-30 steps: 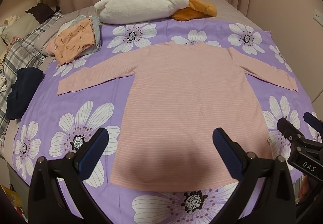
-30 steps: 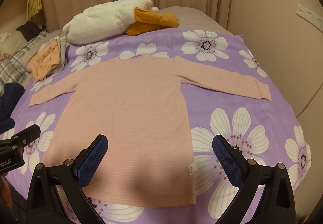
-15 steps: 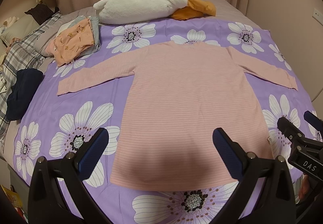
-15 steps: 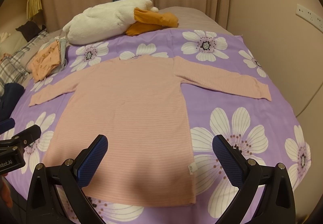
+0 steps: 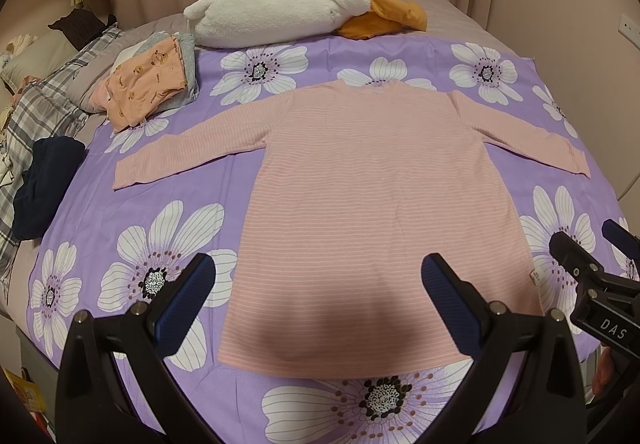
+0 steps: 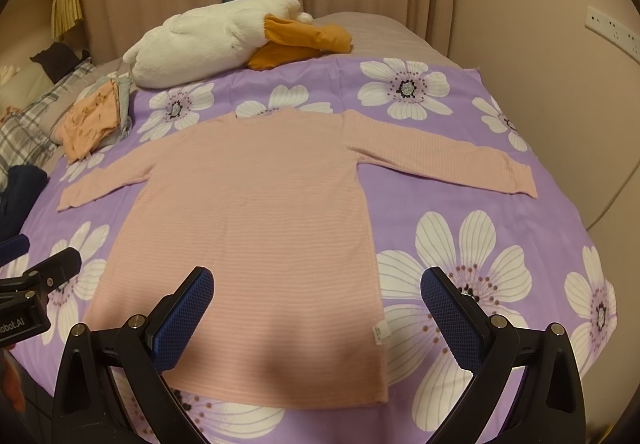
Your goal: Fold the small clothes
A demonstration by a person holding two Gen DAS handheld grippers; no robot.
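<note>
Fingers on my left gripper (image 5: 316, 298) stand wide apart with nothing between the blue pads (image 5: 182, 302), hovering over the hem of the pink striped shirt (image 5: 372, 196). My right gripper (image 6: 316, 298) is spread just as wide and grips nothing, above the hem's right corner. Both gripper bodies are cut off at the bottom edge, and I cannot read the small side label (image 6: 378, 332) on the shirt. The shirt lies flat on the purple flowered sheet (image 5: 168, 180), sleeves out to both sides; its neckline is hard to make out. Beyond sit a folded clothes pile (image 5: 154, 80) and a white plush toy (image 5: 288, 4). Compared with a second ago, I see almost no change: neither gripper has shifted noticeably.
</note>
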